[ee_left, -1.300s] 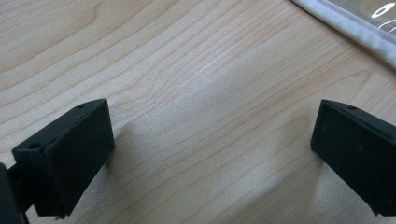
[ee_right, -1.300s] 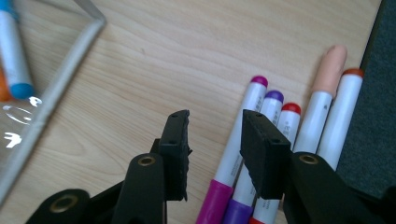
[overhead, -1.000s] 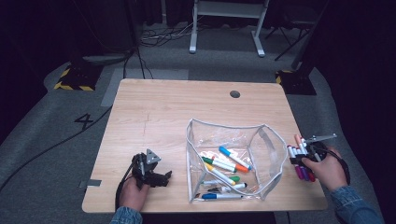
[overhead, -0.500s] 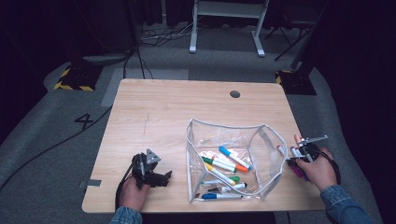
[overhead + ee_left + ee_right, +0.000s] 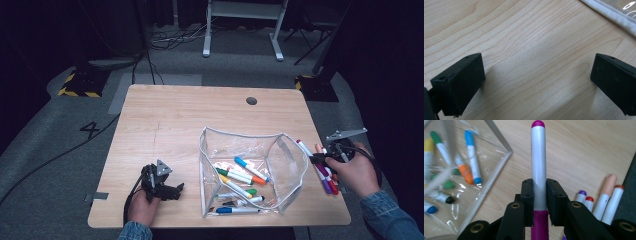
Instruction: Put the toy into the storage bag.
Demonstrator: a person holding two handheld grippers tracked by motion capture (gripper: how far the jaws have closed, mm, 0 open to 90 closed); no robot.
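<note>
Already the right gripper pinches a white magenta-capped marker mid-barrel, right of the clear plastic pouch; light, stiff, likely slippery, so that central hold suits. Left gripper rests spread.

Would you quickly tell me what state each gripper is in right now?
Left gripper: open, nothing between its jaws, low over the table.
Right gripper: closed on a magenta marker, lifted off the table.
</note>
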